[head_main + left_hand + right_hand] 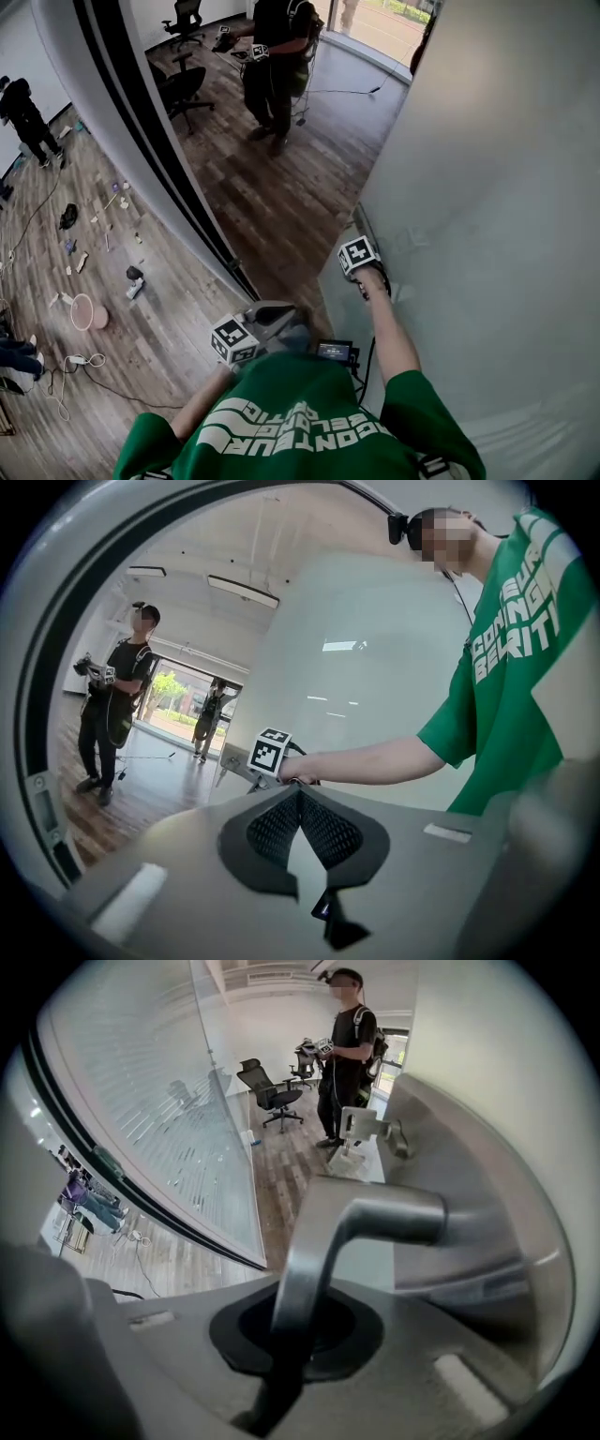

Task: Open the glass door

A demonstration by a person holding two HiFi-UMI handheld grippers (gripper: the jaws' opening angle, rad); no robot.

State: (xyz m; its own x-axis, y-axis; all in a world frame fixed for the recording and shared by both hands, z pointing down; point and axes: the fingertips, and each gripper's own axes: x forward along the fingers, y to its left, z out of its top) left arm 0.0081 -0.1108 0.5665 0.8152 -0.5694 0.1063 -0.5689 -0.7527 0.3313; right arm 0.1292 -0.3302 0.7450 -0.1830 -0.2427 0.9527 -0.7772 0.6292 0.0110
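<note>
Clearly right tongs [300, 1321] clamp door handle [389, 1221], tips hidden overhead; left tongs [298, 794] closed, empty.

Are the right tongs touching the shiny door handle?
Touching. The right gripper view shows the right tongs shut on the door handle. The metal lever runs down between the jaws, and no gap shows on either side.
</note>
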